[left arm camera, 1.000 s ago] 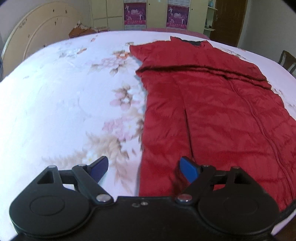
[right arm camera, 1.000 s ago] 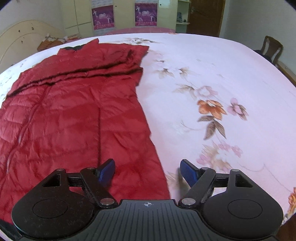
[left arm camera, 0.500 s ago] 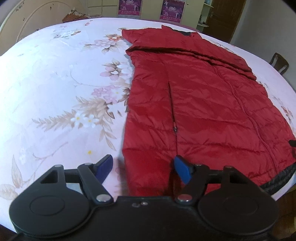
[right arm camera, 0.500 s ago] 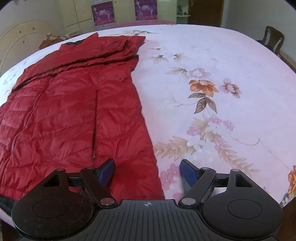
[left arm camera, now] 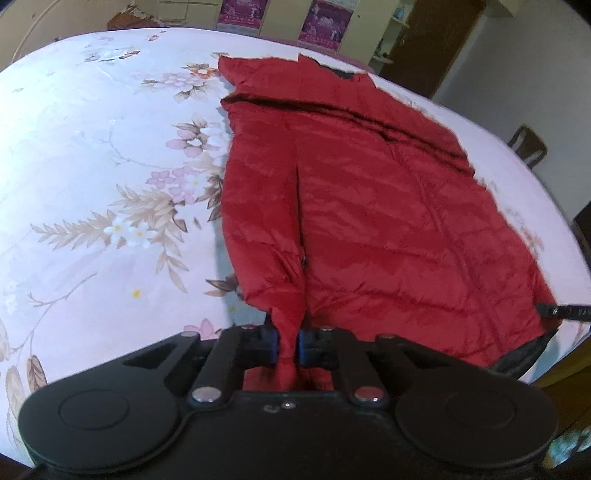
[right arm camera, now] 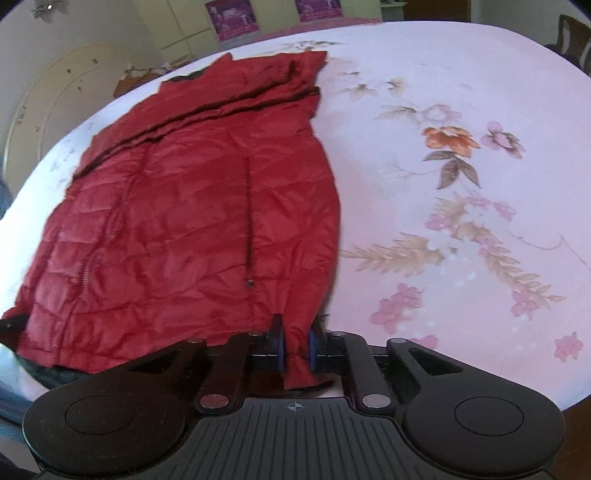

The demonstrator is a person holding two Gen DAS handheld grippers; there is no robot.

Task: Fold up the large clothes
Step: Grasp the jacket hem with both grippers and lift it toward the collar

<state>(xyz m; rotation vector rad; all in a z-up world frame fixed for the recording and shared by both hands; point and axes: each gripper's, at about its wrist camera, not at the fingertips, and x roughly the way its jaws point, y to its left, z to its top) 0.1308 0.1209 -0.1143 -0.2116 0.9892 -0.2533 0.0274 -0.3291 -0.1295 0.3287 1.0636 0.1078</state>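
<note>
Red quilted down coat (left arm camera: 369, 206) lies flat on the floral bedsheet (left arm camera: 92, 155) — left gripper (left arm camera: 287, 345) and right gripper (right arm camera: 296, 349) each pinch its hem; the wall posters' (right arm camera: 232, 16) writing is unreadable.

No writing can be read anywhere. The two purple posters (left arm camera: 323, 22) on the pale cupboard doors at the back are too blurred to make out. The black plastic gripper body (right arm camera: 294, 406) bears only a small crosshair mark.
</note>
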